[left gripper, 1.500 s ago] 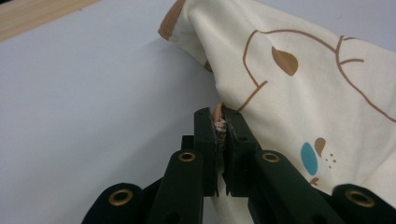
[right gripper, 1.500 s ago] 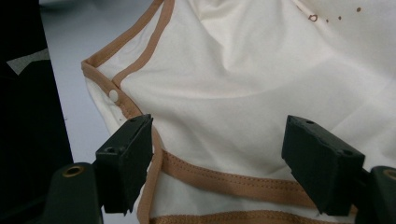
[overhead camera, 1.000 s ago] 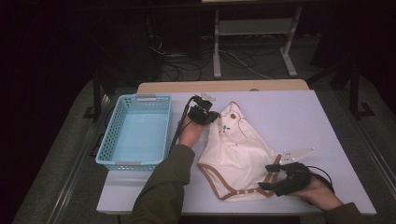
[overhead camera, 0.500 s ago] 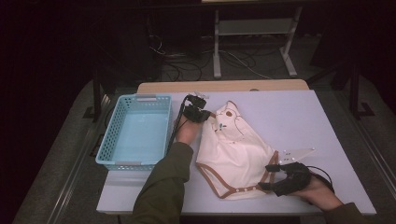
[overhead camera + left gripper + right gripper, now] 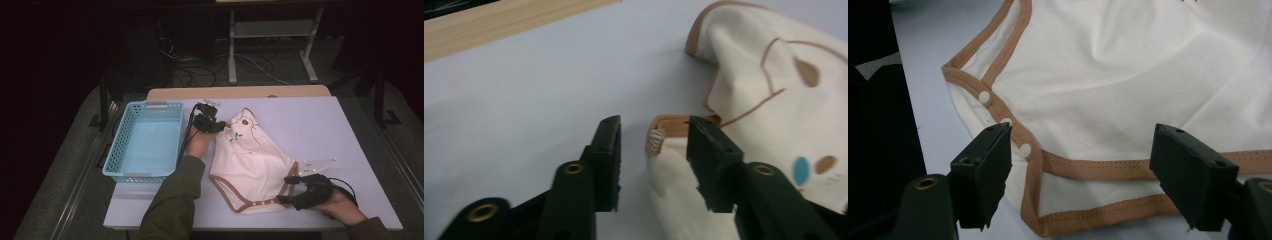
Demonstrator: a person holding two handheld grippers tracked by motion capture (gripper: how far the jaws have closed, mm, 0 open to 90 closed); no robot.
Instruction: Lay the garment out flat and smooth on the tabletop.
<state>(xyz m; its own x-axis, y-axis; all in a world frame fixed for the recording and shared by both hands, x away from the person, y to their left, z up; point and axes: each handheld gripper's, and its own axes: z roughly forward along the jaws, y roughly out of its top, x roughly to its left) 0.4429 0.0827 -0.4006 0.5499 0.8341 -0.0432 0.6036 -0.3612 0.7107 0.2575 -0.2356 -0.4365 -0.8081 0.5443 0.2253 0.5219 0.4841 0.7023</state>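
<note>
- Left hand-held gripper [image 5: 218, 125]: released, jaws just opened, set at bodysuit [image 5: 252, 160] top corner; brown-trimmed shoulder tab lies between jaws in left gripper view [image 5: 651, 150], pads not pressing on it.
- Right hand-held gripper [image 5: 286, 190]: released, jaws wide, poised over snap-button hem at bodysuit bottom; right gripper view [image 5: 1080, 175] shows trim between jaws, no contact.
- Bodysuit position: spread flat on counter [image 5: 340, 130], right of basket [image 5: 145, 142], well apart from it at hem, near it at top.
- Step in hand, by judgement: cloth set down and smoothed; top corner let go.
- Next move, by judgement: re-grip of two edges for fold, or lift toward basket; calls for pads closing on trim alone, without pinching counter surface.
- Hard to make out: fingertip contact under right hand-held gripper in high view; far sleeve of bodysuit folded under; print on chest partly cut off; room beyond counter too dark for detail.
</note>
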